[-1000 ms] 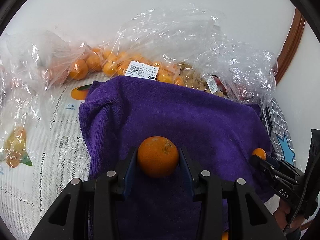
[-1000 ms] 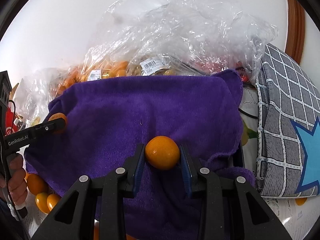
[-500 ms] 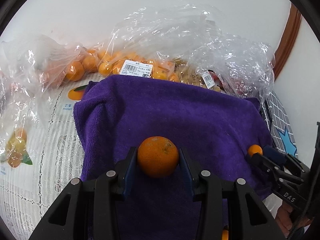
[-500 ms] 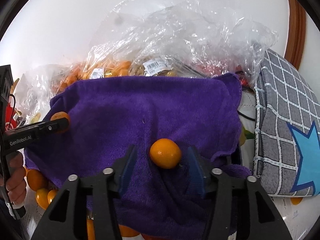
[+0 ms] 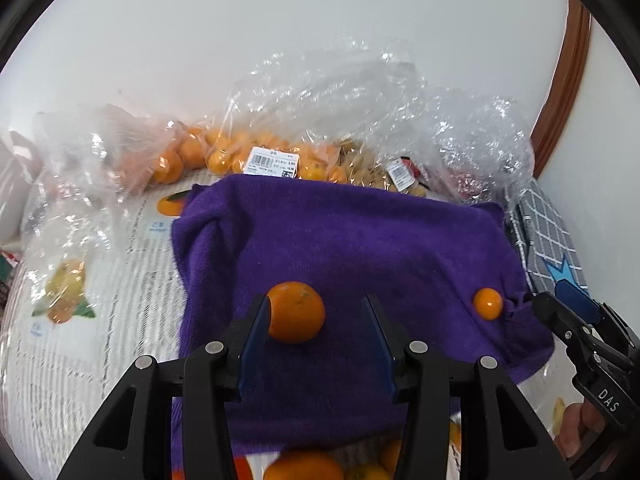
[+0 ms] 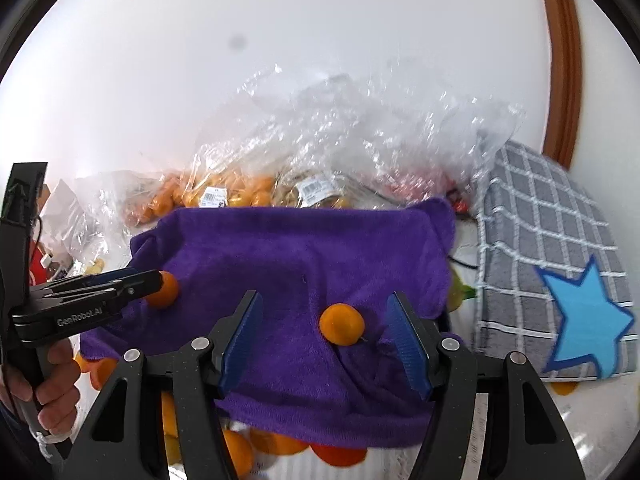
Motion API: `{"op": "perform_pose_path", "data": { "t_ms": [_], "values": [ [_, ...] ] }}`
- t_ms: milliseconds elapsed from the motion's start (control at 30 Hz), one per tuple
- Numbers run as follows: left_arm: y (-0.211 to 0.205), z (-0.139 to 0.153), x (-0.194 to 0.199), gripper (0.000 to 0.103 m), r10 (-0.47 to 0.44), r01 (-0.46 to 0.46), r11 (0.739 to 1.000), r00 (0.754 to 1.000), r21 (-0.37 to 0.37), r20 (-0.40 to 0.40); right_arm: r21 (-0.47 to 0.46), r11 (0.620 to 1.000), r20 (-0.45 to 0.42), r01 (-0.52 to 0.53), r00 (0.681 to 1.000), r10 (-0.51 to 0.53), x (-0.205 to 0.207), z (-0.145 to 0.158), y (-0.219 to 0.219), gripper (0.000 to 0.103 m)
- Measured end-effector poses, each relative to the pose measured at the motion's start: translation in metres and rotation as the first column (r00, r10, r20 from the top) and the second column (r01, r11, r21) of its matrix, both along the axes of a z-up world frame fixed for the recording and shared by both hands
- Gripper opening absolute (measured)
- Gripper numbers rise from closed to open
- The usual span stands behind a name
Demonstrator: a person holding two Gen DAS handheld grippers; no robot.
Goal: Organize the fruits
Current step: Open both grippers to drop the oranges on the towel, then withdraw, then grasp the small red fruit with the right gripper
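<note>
A purple towel (image 5: 360,256) lies spread on the table; it also shows in the right wrist view (image 6: 304,264). My left gripper (image 5: 316,332) is open, and an orange (image 5: 295,313) rests on the towel against its left finger. My right gripper (image 6: 322,332) is open, with a smaller orange (image 6: 342,324) lying loose on the towel between its fingers. That small orange (image 5: 487,303) shows in the left wrist view just ahead of the right gripper's tips (image 5: 560,312). The left gripper (image 6: 120,284) and its orange (image 6: 164,289) show in the right wrist view.
Clear plastic bags of oranges (image 5: 224,156) and other fruit (image 6: 320,160) pile up behind the towel against a white wall. A grey checked cloth with a blue star (image 6: 560,280) lies to the right. Several loose oranges (image 6: 276,444) lie under the towel's near edge.
Both grippers have opened and let go of their oranges, which now rest on the towel. Both grippers have pulled back and up, so more wall shows.
</note>
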State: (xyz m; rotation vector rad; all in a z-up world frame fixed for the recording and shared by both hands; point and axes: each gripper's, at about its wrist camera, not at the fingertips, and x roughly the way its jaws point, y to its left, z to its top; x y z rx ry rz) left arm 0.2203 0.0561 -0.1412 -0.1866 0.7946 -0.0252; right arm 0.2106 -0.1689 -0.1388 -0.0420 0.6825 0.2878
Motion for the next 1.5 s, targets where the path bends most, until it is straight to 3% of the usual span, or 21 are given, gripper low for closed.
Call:
{"op": "perform_pose_path", "data": {
  "t_ms": [133,333,533,733,933,1267,1500],
  "values": [
    [0.001,0.010,-0.018,0.045,0.002,-0.003,1.000,1.000,0.019,0.021,-0.026,0.999,0.024,0.027,0.999,-0.026,-0.020,0.006,-0.005,0.064],
    [0.005,0.025,-0.056,0.045,0.018,-0.024,0.997,0.995,0.071,0.095,-0.025,0.999,-0.028,0.037,0.999,-0.037,-0.048,0.005,-0.016,0.064],
    [0.014,0.027,-0.082,0.045,-0.005,0.004,1.000,0.997,0.014,0.073,-0.008,0.999,-0.048,0.043,0.998,-0.043,-0.079,0.007,-0.027,0.063],
    [0.014,0.027,-0.112,0.045,-0.024,0.021,0.999,0.997,0.042,0.076,-0.011,0.999,-0.081,0.032,0.996,-0.033,-0.104,0.007,-0.029,0.061],
    [0.025,0.017,-0.127,0.045,-0.009,0.009,1.000,0.999,0.007,0.050,0.003,0.999,-0.095,0.033,0.995,-0.033,-0.122,0.001,-0.029,0.058],
    [0.043,-0.013,-0.138,0.044,0.009,-0.007,0.997,1.000,-0.075,0.029,0.011,1.000,-0.144,-0.026,0.989,0.027,-0.131,-0.025,-0.008,0.038],
    [0.045,-0.032,-0.135,0.044,0.011,-0.009,0.996,1.000,-0.093,0.028,0.023,0.997,-0.179,-0.078,0.981,0.081,-0.126,-0.042,0.013,0.035]
  ]
}}
